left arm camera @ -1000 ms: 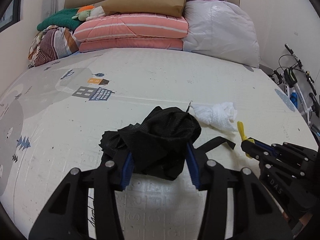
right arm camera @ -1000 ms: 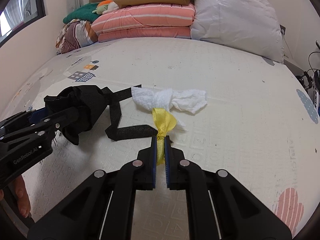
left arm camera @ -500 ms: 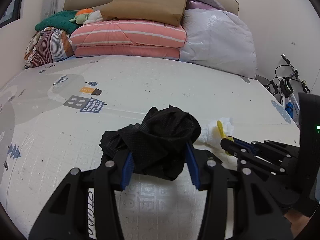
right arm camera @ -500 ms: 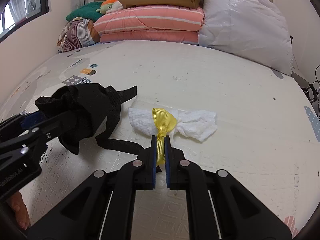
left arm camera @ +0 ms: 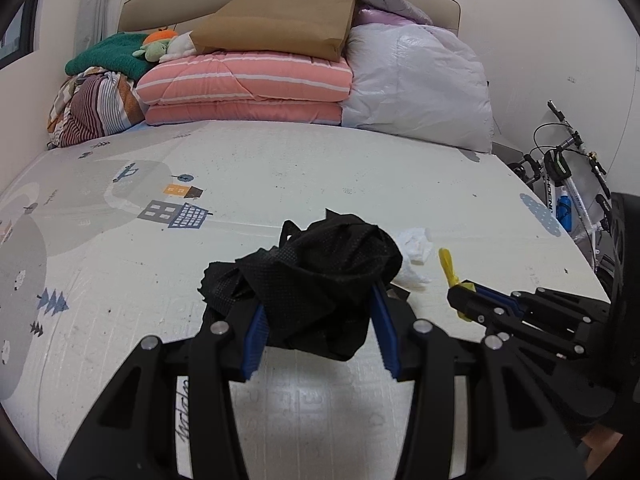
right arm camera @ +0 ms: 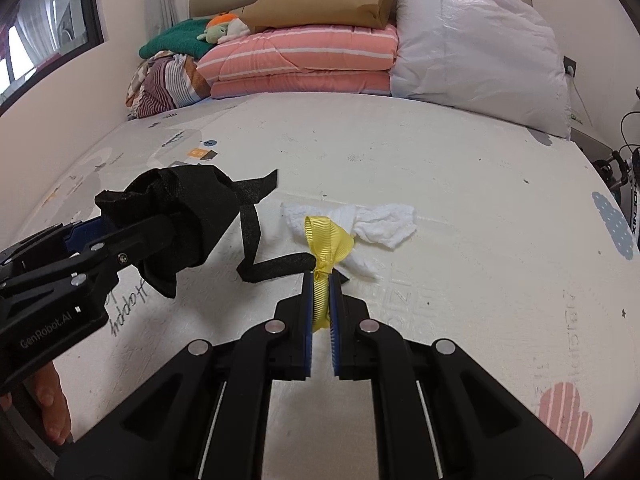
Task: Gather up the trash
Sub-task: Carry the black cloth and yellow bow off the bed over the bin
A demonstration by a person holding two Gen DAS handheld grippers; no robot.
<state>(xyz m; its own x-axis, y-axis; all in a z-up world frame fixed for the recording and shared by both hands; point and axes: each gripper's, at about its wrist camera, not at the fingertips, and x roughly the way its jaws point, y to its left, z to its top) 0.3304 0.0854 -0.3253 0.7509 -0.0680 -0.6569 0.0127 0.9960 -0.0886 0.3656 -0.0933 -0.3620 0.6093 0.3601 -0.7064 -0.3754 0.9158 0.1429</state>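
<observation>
Black fabric wad [left arm camera: 320, 284] beside white tissue [right arm camera: 384, 224] (strap trailing).

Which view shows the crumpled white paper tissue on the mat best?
The right wrist view: the crumpled white paper tissue lies nearly whole beyond the yellow ribbon. In the left wrist view the tissue is half hidden behind the black fabric bundle.

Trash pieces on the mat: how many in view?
3. Black fabric wad is in the left claw, yellow ribbon in the right claw, and white tissue lies on the mat.
</observation>
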